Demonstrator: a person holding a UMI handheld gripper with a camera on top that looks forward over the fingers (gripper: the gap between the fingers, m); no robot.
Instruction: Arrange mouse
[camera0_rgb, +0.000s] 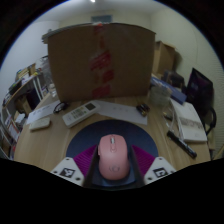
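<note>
A pink computer mouse (112, 160) lies lengthwise between my fingers, its scroll wheel pointing away from me. My gripper (112, 153) is shut on it: the magenta pads (86, 162) press on both of its sides. Under and ahead of the mouse is a dark round mat (112, 130) on the wooden desk (50, 140). I cannot tell whether the mouse rests on the mat or is held just above it.
A large cardboard box (100, 58) stands at the back of the desk. A white keyboard (80, 113) lies ahead to the left. A black pen (180, 143), papers (190, 125) and a dark monitor (200, 88) are to the right. Cluttered shelves (20, 100) stand at the left.
</note>
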